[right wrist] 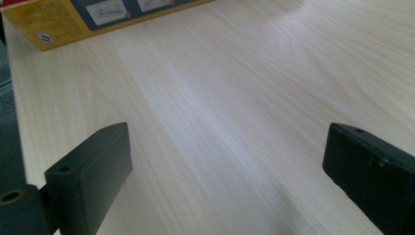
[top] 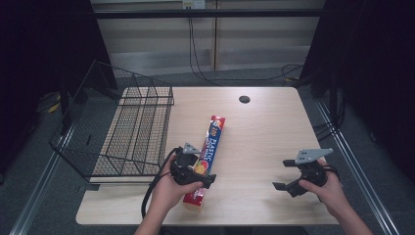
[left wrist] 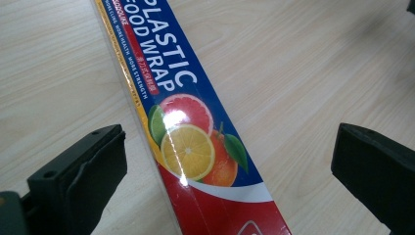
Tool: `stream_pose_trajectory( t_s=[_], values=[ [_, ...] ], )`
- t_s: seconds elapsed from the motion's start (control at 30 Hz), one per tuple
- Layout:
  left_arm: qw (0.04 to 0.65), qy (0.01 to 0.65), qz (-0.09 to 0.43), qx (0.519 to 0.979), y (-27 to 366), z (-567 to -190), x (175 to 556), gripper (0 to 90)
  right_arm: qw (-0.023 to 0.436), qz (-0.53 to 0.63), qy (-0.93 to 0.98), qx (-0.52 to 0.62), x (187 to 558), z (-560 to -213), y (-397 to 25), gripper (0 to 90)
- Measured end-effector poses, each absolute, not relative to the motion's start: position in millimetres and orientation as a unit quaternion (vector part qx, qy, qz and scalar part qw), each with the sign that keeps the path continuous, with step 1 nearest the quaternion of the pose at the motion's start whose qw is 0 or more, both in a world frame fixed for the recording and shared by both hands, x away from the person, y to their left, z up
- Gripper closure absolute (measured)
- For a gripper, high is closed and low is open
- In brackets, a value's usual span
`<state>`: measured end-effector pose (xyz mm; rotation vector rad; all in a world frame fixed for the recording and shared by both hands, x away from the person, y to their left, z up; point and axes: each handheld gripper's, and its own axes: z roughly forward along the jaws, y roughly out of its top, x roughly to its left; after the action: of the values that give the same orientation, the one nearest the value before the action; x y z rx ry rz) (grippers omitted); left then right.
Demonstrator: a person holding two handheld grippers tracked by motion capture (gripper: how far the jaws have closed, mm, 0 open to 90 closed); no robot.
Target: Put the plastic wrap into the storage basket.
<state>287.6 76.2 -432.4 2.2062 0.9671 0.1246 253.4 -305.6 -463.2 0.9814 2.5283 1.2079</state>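
A long plastic food wrap box [top: 211, 142], blue and red with citrus fruit printed on it, lies slanted on the wooden table [top: 264, 132]. My left gripper [top: 195, 172] hovers over the box's near end, open. In the left gripper view the box [left wrist: 191, 132] runs between the wide-apart jaws, which do not touch it. My right gripper [top: 286, 175] is open over bare table at the right, well away from the box. The right gripper view has the box's yellow end [right wrist: 63, 19] at the top left, with only wood between the jaws.
A black wire basket [top: 125, 129] stands on the table's left side, partly overhanging the left edge. A dark round hole [top: 244, 99] sits near the table's far edge. Cables run along the floor behind the table.
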Motion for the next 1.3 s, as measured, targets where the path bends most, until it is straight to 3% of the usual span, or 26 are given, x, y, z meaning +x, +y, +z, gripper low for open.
stream_pose_trajectory(
  t_s=[0.73,1.3],
  values=[
    [0.343,0.379,0.042,0.858,70.6,-433.1,291.9,0.6,0.12,0.407,0.834,0.352,253.5,-457.5,-307.2,3.9],
    [0.312,0.394,0.034,0.864,51.7,-433.0,320.6,2.7,0.122,0.412,0.831,0.353,258.0,-458.0,-308.3,3.9]
  ],
)
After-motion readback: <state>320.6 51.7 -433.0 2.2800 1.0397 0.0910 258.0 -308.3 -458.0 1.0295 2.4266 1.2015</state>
